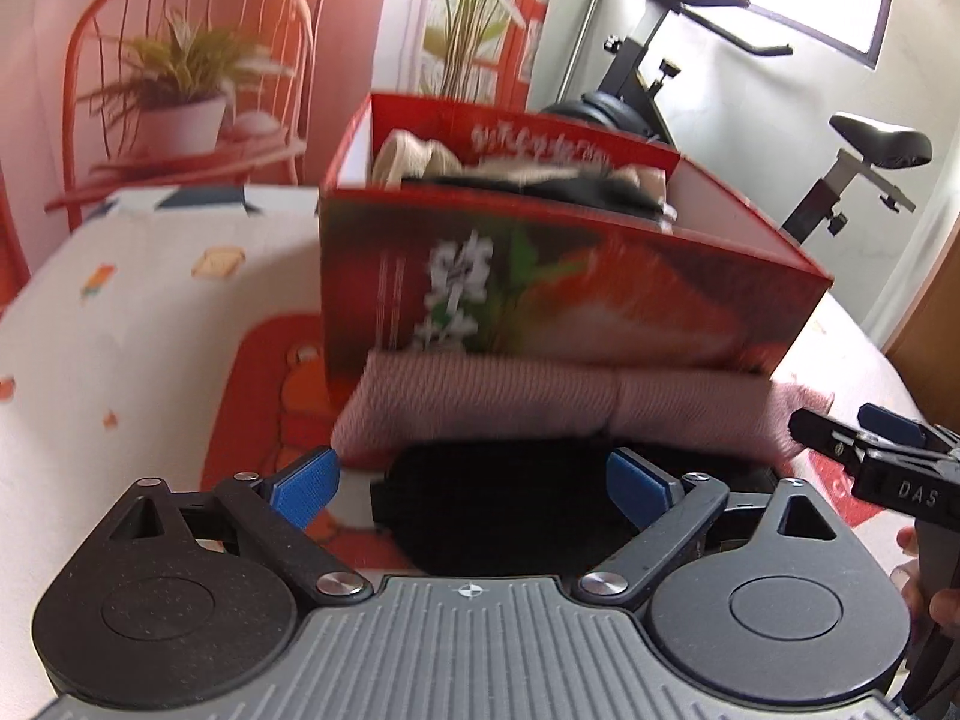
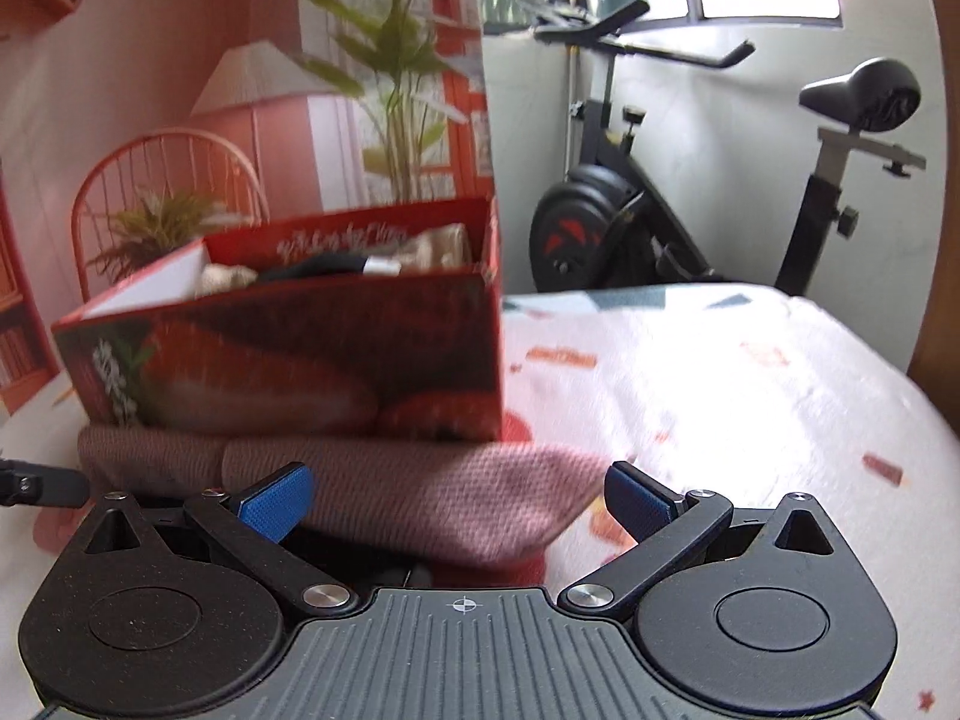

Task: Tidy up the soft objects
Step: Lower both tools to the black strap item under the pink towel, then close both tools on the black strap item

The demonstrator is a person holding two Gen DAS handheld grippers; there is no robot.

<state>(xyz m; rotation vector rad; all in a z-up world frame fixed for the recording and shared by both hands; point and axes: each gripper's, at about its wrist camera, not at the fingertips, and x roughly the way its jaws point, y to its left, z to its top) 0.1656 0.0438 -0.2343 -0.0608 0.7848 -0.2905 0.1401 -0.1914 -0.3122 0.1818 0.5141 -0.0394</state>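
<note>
A red printed box [image 1: 540,276] stands on the table and holds beige and black soft items [image 1: 516,171]. A pink knitted cloth [image 1: 540,408] lies folded against the box's front. A black soft item [image 1: 498,516] lies just before it. My left gripper [image 1: 474,486] is open, its blue pads on either side of the black item. My right gripper [image 2: 459,501] is open around the pink cloth's [image 2: 432,498] right end, below the box [image 2: 312,348]. The right gripper's tip shows in the left wrist view [image 1: 840,444].
The table has a white patterned cloth [image 2: 720,408]. An exercise bike [image 2: 660,210] stands behind the table at the right. A printed backdrop with a chair and plants [image 1: 180,90] is at the back left.
</note>
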